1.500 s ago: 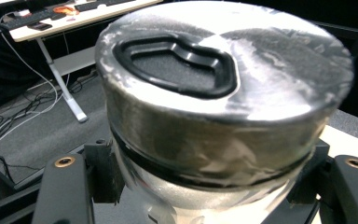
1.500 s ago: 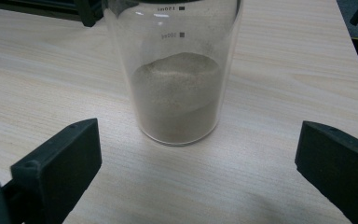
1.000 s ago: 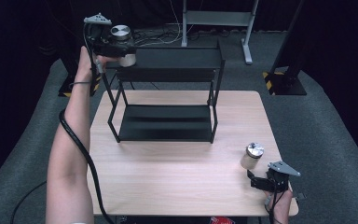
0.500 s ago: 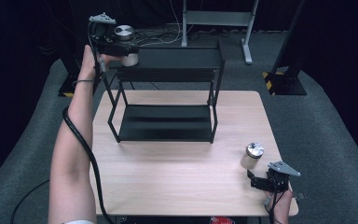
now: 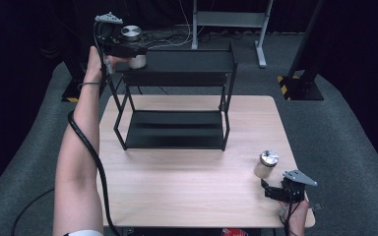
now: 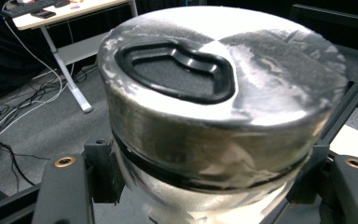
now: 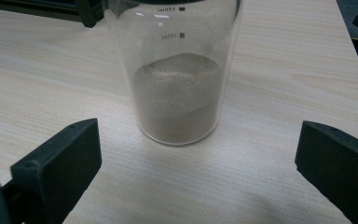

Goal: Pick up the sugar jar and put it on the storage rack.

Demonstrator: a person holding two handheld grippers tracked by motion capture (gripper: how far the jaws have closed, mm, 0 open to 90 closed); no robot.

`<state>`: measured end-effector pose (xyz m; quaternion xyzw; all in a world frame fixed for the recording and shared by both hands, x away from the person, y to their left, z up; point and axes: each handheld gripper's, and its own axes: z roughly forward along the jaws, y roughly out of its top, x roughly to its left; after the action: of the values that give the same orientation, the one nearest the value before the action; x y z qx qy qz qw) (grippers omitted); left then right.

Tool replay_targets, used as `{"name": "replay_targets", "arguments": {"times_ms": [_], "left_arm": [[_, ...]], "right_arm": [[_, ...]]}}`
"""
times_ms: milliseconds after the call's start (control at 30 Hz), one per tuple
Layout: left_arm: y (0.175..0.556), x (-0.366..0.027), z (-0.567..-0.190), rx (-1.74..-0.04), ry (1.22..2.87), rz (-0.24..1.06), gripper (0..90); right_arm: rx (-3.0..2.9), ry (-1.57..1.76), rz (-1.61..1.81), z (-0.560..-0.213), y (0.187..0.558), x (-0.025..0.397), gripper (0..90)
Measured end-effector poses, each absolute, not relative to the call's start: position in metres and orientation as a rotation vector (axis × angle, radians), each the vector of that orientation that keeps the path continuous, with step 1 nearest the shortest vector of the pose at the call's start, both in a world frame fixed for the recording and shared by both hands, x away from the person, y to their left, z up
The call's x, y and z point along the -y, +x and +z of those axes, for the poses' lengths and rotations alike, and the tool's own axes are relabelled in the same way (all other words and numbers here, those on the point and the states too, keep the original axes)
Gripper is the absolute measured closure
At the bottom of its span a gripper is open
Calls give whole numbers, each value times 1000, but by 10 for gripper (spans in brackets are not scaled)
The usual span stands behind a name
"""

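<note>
My left gripper (image 5: 126, 49) is raised at the far left and is shut on a glass jar with a silver lid (image 5: 132, 34). The jar sits at the left end of the black rack's top shelf (image 5: 187, 61); whether it touches the shelf I cannot tell. In the left gripper view the jar's lid (image 6: 219, 79) looms between the jaws of the left gripper (image 6: 214, 186). A second jar (image 5: 266, 164), part full of tan powder (image 7: 177, 93), stands on the table at the right. Just in front of it my right gripper (image 5: 275, 191) (image 7: 200, 158) is open, its jaws apart on either side.
The black two-tier metal rack has a lower shelf (image 5: 177, 130) on the far half of the wooden table (image 5: 187, 196). Beyond the table are a grey desk frame (image 5: 226, 19), floor cables and dark curtains. The table's right edge lies close to the right gripper.
My left gripper has drifted slightly to the right with the jar, toward the rack's top shelf. The right gripper and its jar have not moved.
</note>
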<state>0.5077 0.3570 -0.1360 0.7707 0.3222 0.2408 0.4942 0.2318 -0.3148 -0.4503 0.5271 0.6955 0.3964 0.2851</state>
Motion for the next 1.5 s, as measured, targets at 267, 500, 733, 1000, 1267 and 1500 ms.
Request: {"name": "replay_targets", "arguments": {"times_ms": [267,500,733,1000,1267,1500], "left_arm": [[513,-353,-139,-791,1877,574,305],[517,-353,-143,-803,1871,554,305],[519,-358,-147,-803,1850,531,305],[522,-359,-143,-795,1873,517,304],[522,-358,-140,-801,1882,517,303],[522,-357,-139,-807,1889,521,303]], "right_arm": [[-1857,1409,1064,-451,231,315,0],[-1855,1409,1066,-451,231,315,0],[-1854,1408,1067,-451,231,315,0],[-1854,1407,1065,-451,231,315,0],[-1855,1406,1066,-451,231,315,0],[-1854,1407,1066,-451,231,315,0]]}}
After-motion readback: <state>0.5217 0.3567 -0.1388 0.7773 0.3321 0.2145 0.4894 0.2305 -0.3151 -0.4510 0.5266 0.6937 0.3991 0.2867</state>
